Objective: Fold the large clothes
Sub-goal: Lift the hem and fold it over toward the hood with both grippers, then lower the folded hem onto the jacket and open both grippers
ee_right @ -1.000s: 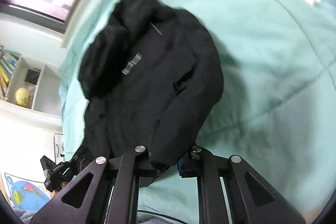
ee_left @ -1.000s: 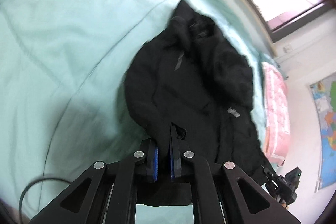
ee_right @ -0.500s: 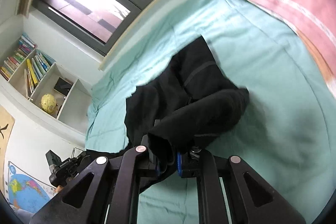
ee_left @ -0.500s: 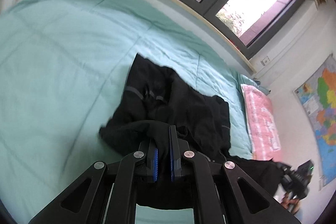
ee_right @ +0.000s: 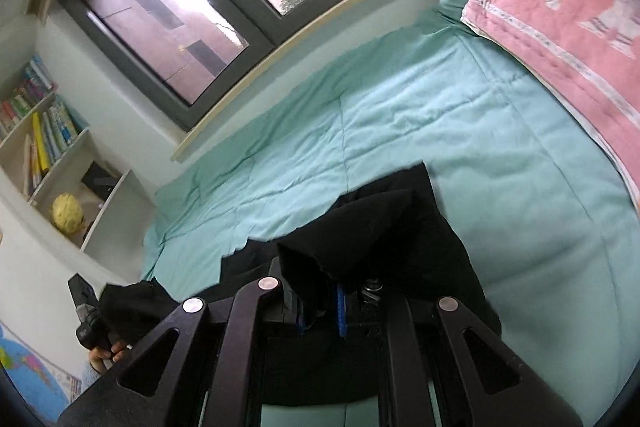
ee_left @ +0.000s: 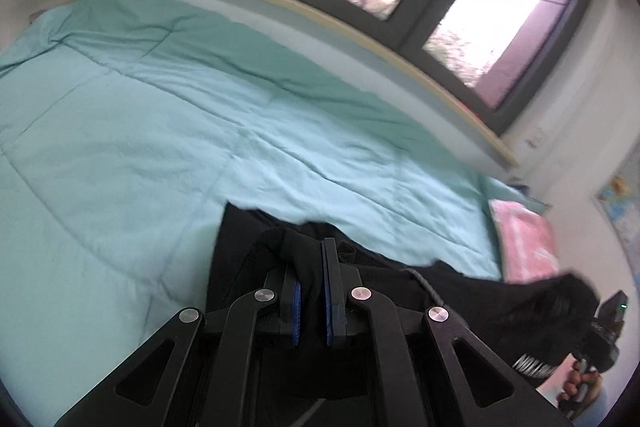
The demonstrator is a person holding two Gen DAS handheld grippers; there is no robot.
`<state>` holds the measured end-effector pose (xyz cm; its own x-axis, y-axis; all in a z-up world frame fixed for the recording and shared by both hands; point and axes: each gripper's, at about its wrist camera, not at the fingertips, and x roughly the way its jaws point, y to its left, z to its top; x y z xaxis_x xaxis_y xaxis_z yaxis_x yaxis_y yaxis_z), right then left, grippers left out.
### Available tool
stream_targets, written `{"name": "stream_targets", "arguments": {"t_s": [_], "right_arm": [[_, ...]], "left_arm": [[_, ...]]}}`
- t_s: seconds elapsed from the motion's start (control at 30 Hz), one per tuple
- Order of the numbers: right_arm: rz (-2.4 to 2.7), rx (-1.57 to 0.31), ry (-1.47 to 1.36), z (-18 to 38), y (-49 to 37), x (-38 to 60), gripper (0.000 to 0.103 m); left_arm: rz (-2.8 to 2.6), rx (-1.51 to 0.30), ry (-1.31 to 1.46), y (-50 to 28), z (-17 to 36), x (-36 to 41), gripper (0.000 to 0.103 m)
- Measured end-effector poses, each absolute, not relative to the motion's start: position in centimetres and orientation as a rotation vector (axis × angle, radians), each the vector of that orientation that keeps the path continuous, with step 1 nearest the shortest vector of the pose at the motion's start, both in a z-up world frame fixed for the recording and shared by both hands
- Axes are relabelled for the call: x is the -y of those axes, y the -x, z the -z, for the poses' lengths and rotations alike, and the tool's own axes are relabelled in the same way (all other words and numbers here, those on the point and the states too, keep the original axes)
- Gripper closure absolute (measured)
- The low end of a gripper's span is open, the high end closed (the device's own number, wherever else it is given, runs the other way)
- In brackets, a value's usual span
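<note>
A large black jacket is lifted off the bed and hangs between my two grippers. My left gripper is shut on a fold of its black cloth. My right gripper is shut on another bunch of the jacket, which drapes over its fingers and hides the tips. In the left wrist view the jacket stretches right toward the other gripper. In the right wrist view it stretches left toward the other gripper. The lower part of the jacket is hidden below the grippers.
A mint green quilt covers the bed. A pink pillow lies at the head of the bed. A window with a wooden sill runs along the far side. A bookshelf stands at the foot.
Both grippers have lifted the jacket up off the quilt and pulled it toward me. The views have tilted up from the bed toward the window.
</note>
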<state>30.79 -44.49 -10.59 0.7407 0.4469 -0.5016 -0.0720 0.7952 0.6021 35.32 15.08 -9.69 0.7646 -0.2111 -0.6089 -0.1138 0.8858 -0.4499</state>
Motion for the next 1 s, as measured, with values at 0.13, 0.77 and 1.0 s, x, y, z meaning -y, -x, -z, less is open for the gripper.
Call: {"name": "stream_targets", "arguments": {"t_s": [0.13,0.77,1.0], "right_arm": [[-0.271,-0.699,-0.559,12.9,-37.3,44.0,0.089],[-0.079,-0.992,-0.462,27.7,-50.4,41.8,0.091],[-0.218,-0.965,-0.596,23.3,-49.8,45.2,0.071]], "left_arm": [[-0.032,-0.746,0.42,-40.9,12.2,-14.7,0.094],[-0.044,-1.012,0.429,-49.7,23.5,-15.7,0.09],[0.135,-0.959,0.84,-48.8,20.1,-22.5,0.077]]}}
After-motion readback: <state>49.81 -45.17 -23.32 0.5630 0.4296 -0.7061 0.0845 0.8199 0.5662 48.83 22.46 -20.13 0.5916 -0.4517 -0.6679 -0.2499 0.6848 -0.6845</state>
